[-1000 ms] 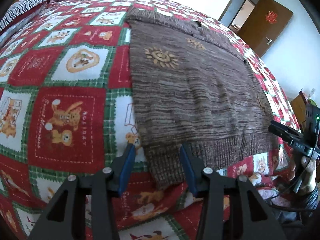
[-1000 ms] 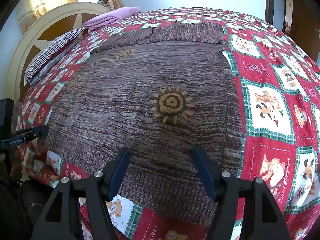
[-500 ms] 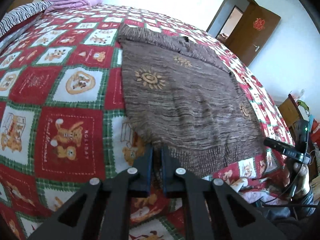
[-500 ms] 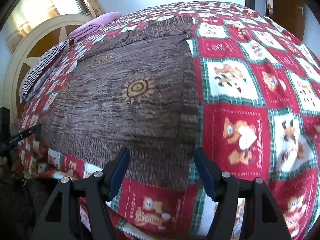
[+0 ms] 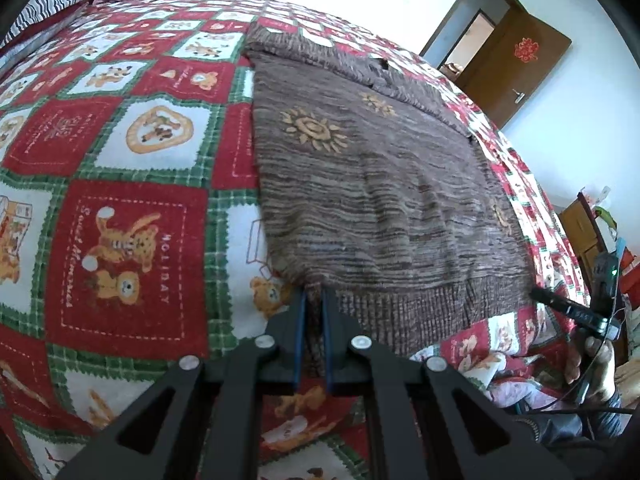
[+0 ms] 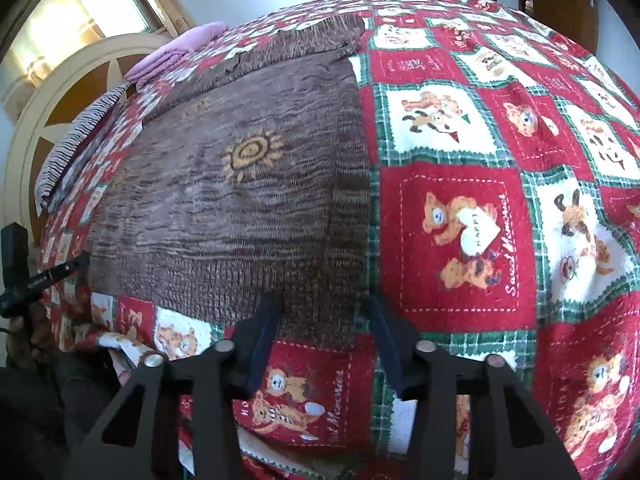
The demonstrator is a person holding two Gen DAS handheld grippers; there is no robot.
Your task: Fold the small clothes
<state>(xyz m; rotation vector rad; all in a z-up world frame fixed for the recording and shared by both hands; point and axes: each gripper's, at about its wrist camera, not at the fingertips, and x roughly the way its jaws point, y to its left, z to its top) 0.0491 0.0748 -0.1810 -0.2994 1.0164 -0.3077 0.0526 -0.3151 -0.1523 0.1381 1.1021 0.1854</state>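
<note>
Since a second ago your left tongs (image 5: 313,312) clamped the brown sweater (image 5: 372,184) hem at the bed's near edge; right tongs (image 6: 324,320) are closing around its other corner. Next, lift both together.

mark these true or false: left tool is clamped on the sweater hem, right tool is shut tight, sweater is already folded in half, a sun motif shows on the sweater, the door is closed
1. The left tool is clamped on the hem of the sweater: true.
2. The right tool is shut tight: false, its jaws are closing, with the sweater's corner between them.
3. The sweater is folded in half: false, it lies spread on the blanket.
4. A sun motif shows: true.
5. The door is closed: false, it stands open.
</note>
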